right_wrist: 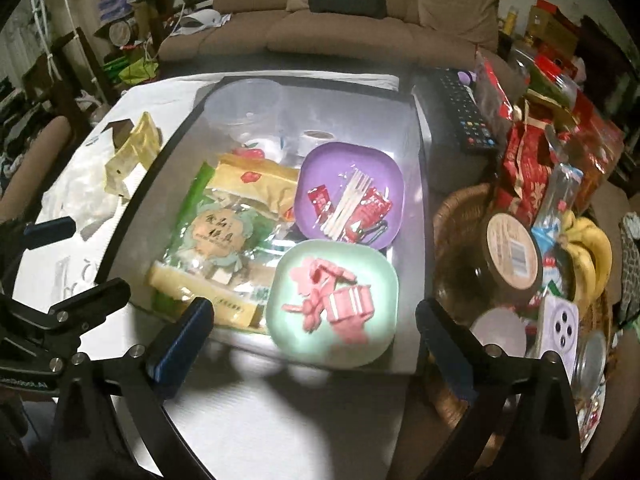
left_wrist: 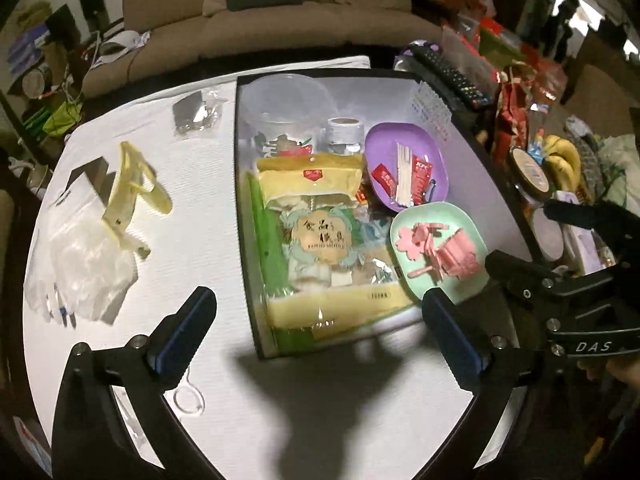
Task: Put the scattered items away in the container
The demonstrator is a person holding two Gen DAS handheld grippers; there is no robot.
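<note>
A dark-rimmed box on the white table holds a food bag, a clear cup, a purple dish with sachets and sticks, and a mint dish with pink clips. Left of the box lie a yellow strap item, a clear plastic bag and a small foil packet. My left gripper is open and empty before the box. My right gripper is open and empty above the mint dish's near edge.
A remote lies right of the box. A wicker basket holds bananas, a jar and red packets. A small clear loop lies on the table near my left finger. A sofa stands behind.
</note>
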